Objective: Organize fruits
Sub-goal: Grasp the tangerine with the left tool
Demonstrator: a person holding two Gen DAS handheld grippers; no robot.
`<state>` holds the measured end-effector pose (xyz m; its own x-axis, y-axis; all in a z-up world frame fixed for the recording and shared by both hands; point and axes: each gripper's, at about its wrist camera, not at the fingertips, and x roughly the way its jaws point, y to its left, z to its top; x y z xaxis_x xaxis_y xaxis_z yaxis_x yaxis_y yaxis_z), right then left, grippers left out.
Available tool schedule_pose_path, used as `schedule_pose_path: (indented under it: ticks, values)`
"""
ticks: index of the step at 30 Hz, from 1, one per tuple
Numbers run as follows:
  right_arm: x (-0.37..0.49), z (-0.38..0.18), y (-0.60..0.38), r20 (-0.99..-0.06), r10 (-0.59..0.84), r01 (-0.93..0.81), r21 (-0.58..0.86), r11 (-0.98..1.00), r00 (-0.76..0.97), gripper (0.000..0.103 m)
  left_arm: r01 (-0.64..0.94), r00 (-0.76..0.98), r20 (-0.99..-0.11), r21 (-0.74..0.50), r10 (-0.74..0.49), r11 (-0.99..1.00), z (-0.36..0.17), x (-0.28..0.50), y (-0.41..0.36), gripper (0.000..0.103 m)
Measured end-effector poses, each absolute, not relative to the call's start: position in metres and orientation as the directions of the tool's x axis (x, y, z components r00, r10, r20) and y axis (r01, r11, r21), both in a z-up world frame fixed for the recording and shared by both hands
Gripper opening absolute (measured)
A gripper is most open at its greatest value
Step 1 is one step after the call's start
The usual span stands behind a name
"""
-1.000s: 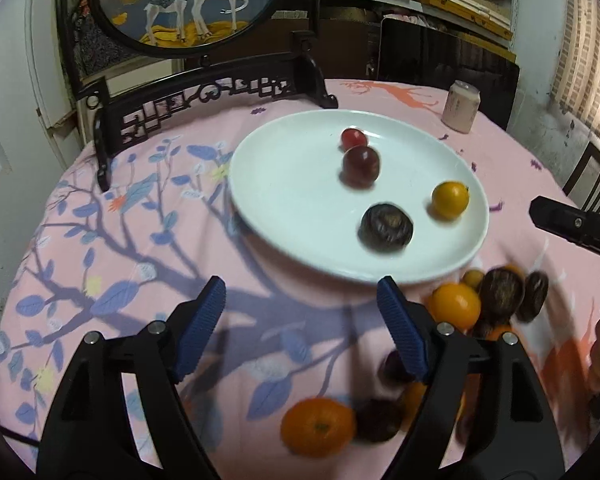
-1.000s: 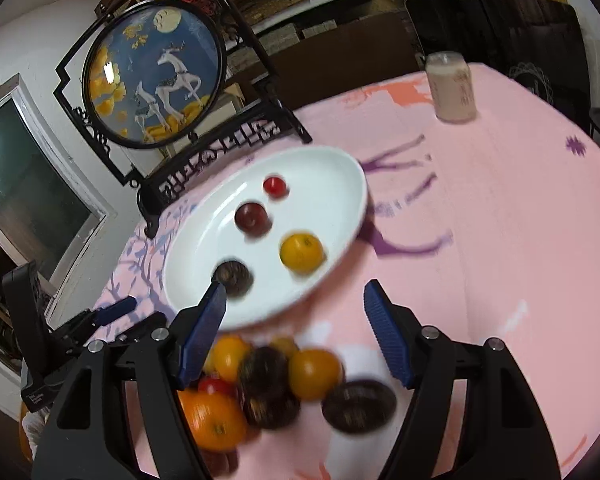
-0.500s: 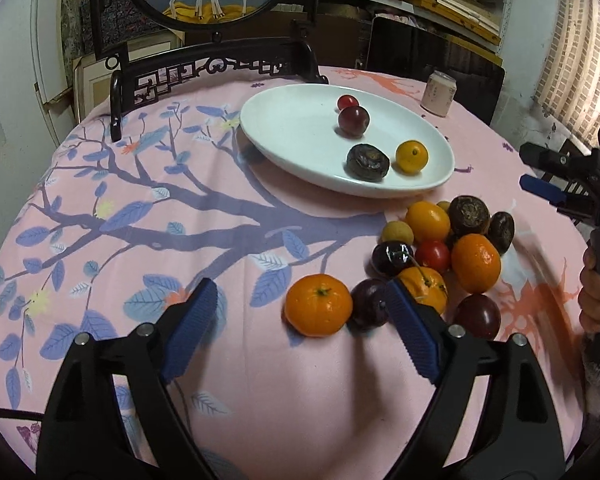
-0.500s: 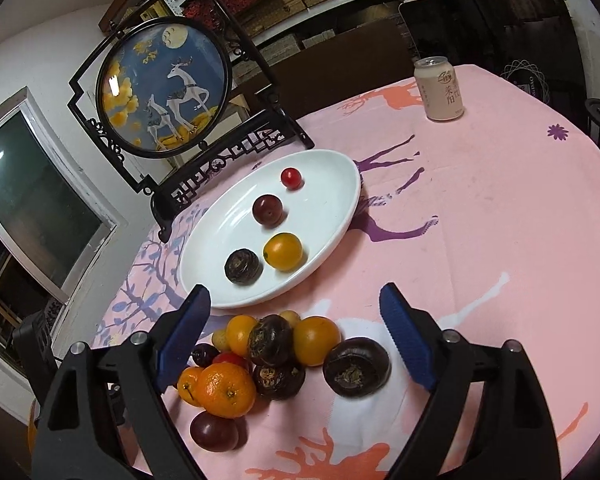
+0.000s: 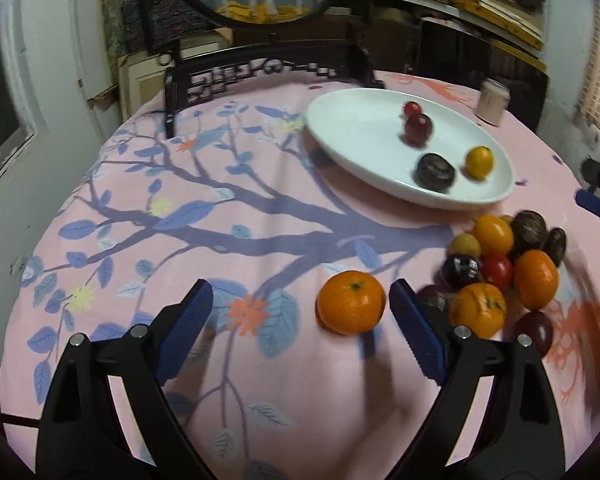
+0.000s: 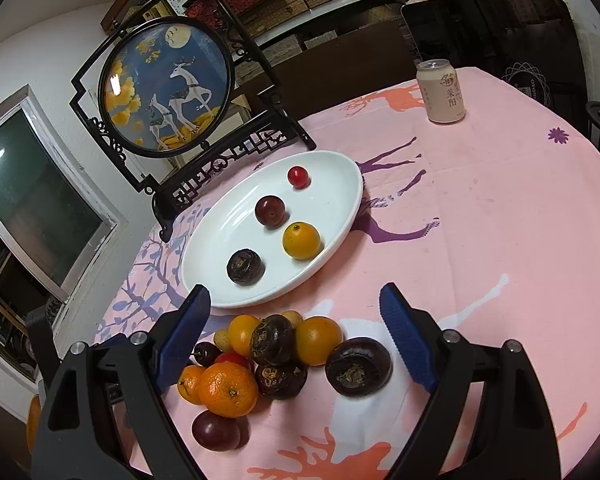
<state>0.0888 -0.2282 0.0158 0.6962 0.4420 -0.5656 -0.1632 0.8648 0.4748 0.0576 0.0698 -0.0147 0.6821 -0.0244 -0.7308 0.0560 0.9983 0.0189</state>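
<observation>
fruit: tangerine (image 5: 351, 302) on desk (image 5: 220, 240) beside pile, plate (image 5: 352, 136) beyond | my left hand-held gripper (image 5: 300, 320): just widened, released, empty; right (image 6: 296, 328) likewise | risk: pad probably nudges the tangerine, rolling it away

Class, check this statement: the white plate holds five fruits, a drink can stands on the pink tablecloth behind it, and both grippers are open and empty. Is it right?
One detail is wrong: the white plate holds four fruits, not five, as the right wrist view shows. The drink can does stand on the pink tablecloth behind it, and the left gripper and right gripper are open and empty.
</observation>
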Motion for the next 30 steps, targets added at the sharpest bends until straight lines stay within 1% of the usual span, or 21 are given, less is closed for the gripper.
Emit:
schedule_pose_path:
  ticks: [4, 7, 8, 9, 10, 11, 16, 17, 18, 20, 21, 23, 27, 29, 30]
  values:
    - [0.087, 0.018, -0.221, -0.574, 0.434, -0.186, 0.44, 0.878, 0.694, 0.087, 0.13, 0.671, -0.742, 0.091, -0.02, 0.987, -0.022, 0.057, 0.048, 0.089]
    - [0.086, 0.018, -0.217, -0.577, 0.431, -0.197, 0.424, 0.884, 0.693, 0.087, 0.153, 0.662, -0.748, 0.078, -0.043, 0.985, -0.024, 0.058, 0.047, 0.08]
    - [0.086, 0.017, -0.216, -0.578, 0.431, -0.199, 0.421, 0.885, 0.693, 0.087, 0.158, 0.655, -0.753, 0.066, -0.055, 0.985, -0.025, 0.059, 0.048, 0.07]
    - [0.086, 0.017, -0.215, -0.58, 0.432, -0.202, 0.419, 0.885, 0.691, 0.087, 0.165, 0.646, -0.76, 0.054, -0.066, 0.985, -0.027, 0.061, 0.048, 0.054]
    - [0.086, 0.017, -0.214, -0.581, 0.434, -0.204, 0.419, 0.885, 0.689, 0.087, 0.172, 0.635, -0.769, 0.042, -0.078, 0.984, -0.029, 0.062, 0.048, 0.045]
    - [0.086, 0.016, -0.214, -0.583, 0.435, -0.207, 0.418, 0.885, 0.686, 0.087, 0.179, 0.622, -0.778, 0.033, -0.087, 0.983, -0.031, 0.065, 0.049, 0.04]
    - [0.087, 0.013, -0.205, -0.602, 0.458, -0.237, 0.412, 0.88, 0.654, 0.086, 0.185, 0.631, -0.773, 0.059, -0.073, 0.981, -0.032, 0.064, 0.045, 0.039]
    - [0.087, 0.012, -0.203, -0.608, 0.462, -0.244, 0.409, 0.879, 0.646, 0.084, 0.185, 0.63, -0.773, 0.058, -0.073, 0.981, -0.032, 0.064, 0.045, 0.039]
    - [0.087, 0.01, -0.2, -0.615, 0.465, -0.251, 0.405, 0.879, 0.637, 0.082, 0.185, 0.63, -0.773, 0.054, -0.076, 0.981, -0.032, 0.064, 0.045, 0.04]
    - [0.089, 0.006, -0.194, -0.637, 0.474, -0.267, 0.398, 0.878, 0.608, 0.07, 0.182, 0.628, -0.774, 0.047, -0.079, 0.982, -0.032, 0.064, 0.045, 0.04]
    - [0.09, 0.003, -0.193, -0.644, 0.481, -0.272, 0.401, 0.875, 0.595, 0.068, 0.18, 0.628, -0.775, 0.047, -0.078, 0.983, -0.031, 0.064, 0.046, 0.04]
    - [0.092, -0.001, -0.19, -0.653, 0.504, -0.286, 0.418, 0.862, 0.566, 0.058, 0.177, 0.628, -0.774, 0.052, -0.073, 0.983, -0.031, 0.064, 0.045, 0.041]
    - [0.093, -0.005, -0.186, -0.656, 0.539, -0.302, 0.448, 0.841, 0.528, 0.048, 0.172, 0.626, -0.777, 0.055, -0.066, 0.983, -0.031, 0.064, 0.045, 0.041]
    - [0.096, -0.011, -0.183, -0.673, 0.528, -0.289, 0.443, 0.848, 0.517, 0.046, 0.172, 0.626, -0.777, 0.059, -0.063, 0.983, -0.032, 0.065, 0.045, 0.041]
    - [0.097, -0.013, -0.183, -0.677, 0.523, -0.284, 0.441, 0.851, 0.518, 0.043, 0.173, 0.625, -0.778, 0.063, -0.06, 0.983, -0.032, 0.065, 0.044, 0.041]
